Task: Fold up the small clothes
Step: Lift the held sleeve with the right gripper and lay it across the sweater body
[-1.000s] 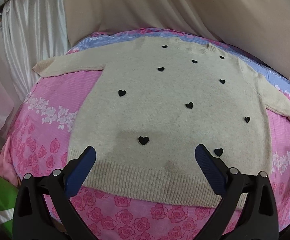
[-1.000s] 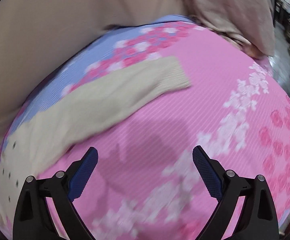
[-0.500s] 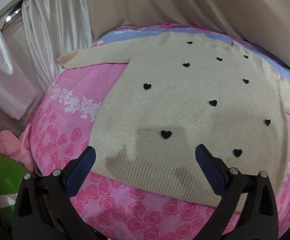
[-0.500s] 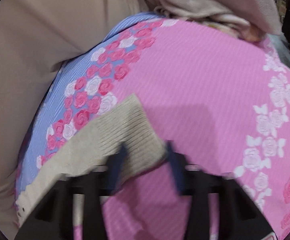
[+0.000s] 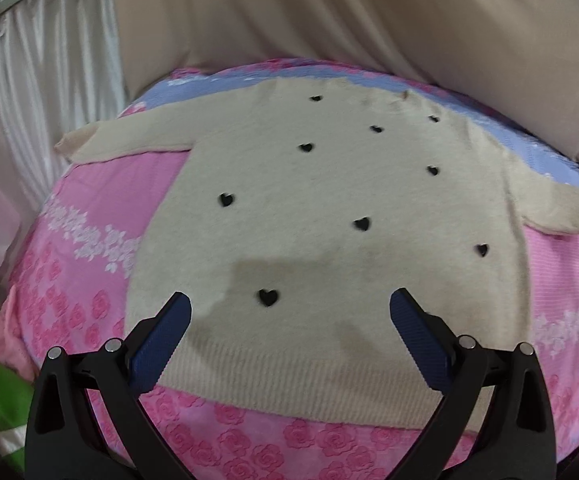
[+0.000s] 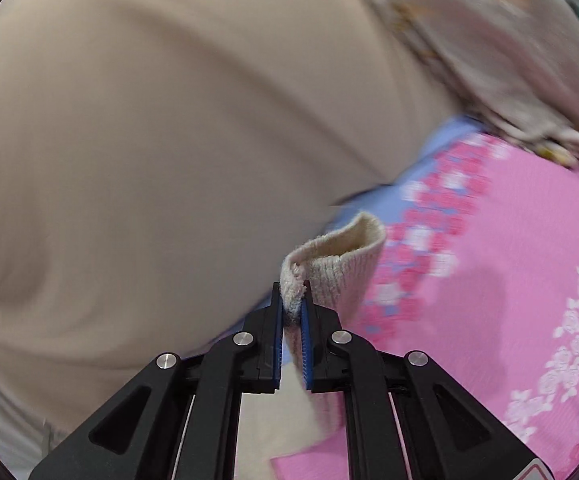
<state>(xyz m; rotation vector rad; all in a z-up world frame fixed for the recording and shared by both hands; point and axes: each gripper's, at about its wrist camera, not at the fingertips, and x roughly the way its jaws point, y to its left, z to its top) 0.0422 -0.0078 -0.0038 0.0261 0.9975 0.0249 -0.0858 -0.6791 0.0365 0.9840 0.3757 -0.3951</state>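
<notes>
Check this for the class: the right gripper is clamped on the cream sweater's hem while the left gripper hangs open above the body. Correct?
Not quite. The right gripper is clamped on the sweater's sleeve cuff, not the hem, as the right wrist view shows. The left gripper does hang open above the sweater body.

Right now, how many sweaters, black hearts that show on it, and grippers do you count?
sweater: 1
hearts: 9 in the left wrist view; a finger may hide more
grippers: 2, the left gripper open, the right gripper shut on the sweater
Total: 12
</notes>
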